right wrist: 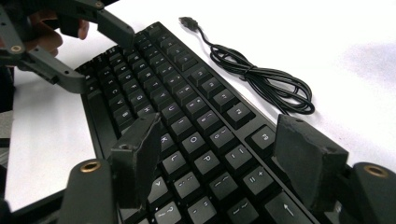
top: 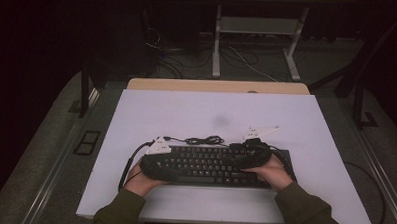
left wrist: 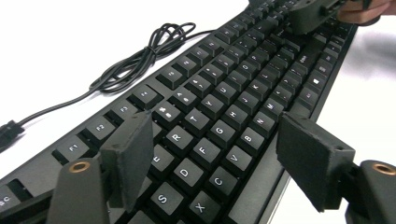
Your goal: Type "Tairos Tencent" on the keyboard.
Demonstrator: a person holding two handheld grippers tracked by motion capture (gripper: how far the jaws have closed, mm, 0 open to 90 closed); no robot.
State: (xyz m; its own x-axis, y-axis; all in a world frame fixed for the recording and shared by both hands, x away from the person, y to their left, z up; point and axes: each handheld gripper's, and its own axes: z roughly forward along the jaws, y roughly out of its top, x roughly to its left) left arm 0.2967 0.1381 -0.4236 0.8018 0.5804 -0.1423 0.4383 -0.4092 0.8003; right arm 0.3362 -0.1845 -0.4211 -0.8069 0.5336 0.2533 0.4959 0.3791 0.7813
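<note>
Left tongs [left wrist: 212, 158] spread wide over the keyboard [top: 209, 165]'s left end, pads straddling the letter keys, pinching nothing. Right tongs [right wrist: 219, 158] likewise spread above the right end, nothing gripped. Black keyboard lay near the front of the white tabletop [top: 161, 110]. Gripper views showed key legends and the bundled USB cable [right wrist: 261, 79] beside it; high view showed both sleeves.

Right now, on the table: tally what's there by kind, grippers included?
Keyboard: 1
Coiled cable, lying beside the keyboard's far edge: 1
Grippers: 2, the left gripper and the right gripper, one over each end of the keyboard, jaws apart
Total: 4
</note>
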